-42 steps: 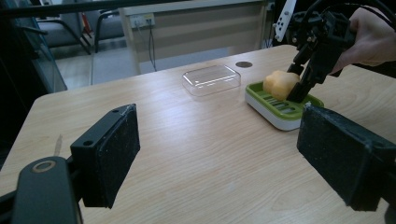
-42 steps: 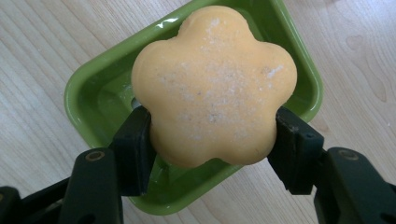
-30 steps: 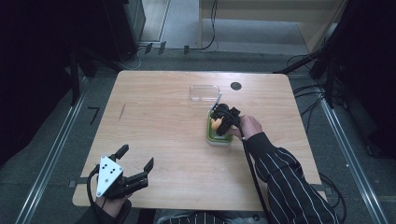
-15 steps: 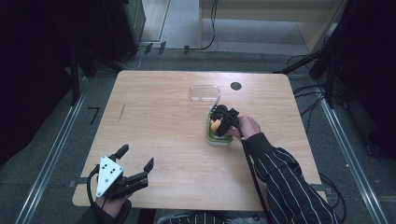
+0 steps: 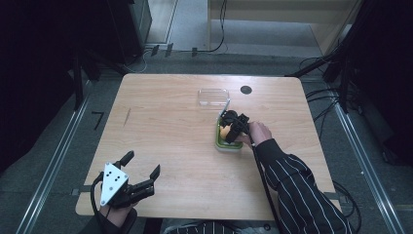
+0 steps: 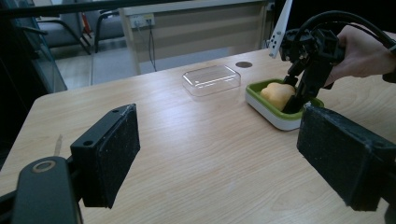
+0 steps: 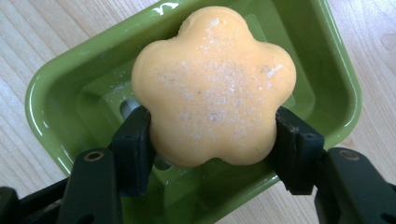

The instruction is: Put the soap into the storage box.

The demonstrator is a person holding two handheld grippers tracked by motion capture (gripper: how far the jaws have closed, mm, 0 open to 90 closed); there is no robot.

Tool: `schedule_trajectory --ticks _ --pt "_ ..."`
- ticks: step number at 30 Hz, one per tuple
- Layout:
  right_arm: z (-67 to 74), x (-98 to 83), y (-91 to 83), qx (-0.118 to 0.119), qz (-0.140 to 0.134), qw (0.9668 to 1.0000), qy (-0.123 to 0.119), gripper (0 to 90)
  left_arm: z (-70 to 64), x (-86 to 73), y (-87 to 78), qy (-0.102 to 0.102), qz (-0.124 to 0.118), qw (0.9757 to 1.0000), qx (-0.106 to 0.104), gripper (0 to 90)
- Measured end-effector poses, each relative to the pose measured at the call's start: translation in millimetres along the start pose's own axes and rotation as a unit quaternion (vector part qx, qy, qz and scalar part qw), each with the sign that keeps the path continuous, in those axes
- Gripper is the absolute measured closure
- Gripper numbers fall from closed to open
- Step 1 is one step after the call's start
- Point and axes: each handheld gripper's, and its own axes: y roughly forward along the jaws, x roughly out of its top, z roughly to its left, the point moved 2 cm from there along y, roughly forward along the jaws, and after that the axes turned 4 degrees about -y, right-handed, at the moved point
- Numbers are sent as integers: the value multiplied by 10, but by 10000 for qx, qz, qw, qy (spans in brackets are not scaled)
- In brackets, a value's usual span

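An orange flower-shaped soap (image 7: 212, 84) sits in a green soap dish (image 7: 60, 93) with a white base. My right gripper (image 7: 213, 128) is shut on the soap, one pad pressing each side, over the dish. From above, that gripper (image 5: 229, 127) and the dish (image 5: 228, 146) lie right of the table's middle. In the left gripper view, the soap (image 6: 275, 93) and dish (image 6: 271, 109) are ahead to the right. My left gripper (image 5: 142, 163) rests open near the table's front left corner, nothing between its pads (image 6: 112, 154).
A clear plastic lid or box (image 5: 213, 96) lies just beyond the dish toward the far edge. A small black disc (image 5: 246, 89) is set in the tabletop (image 5: 165, 126) beside it. Bare wood stretches between the two grippers.
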Motion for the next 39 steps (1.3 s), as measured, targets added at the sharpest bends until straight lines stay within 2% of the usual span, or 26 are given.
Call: schedule_trajectory --ticks 12,23,30,39 --pt "-24 -10 -114 -101 -114 9999 -5 311 4 -4 -12 7 -8 10000 32 137" --pt "-19 -98 -340 -13 -268 9993 248 184 6 -6 -18 -8 -11 10000 32 137" --pt "10 -220 -521 -13 -360 9988 342 143 2 -2 -6 9 -12 10000 8 137" --pt "89 -480 -731 54 -359 9980 525 95 -5 -1 -2 9 -7 10000 2 137"
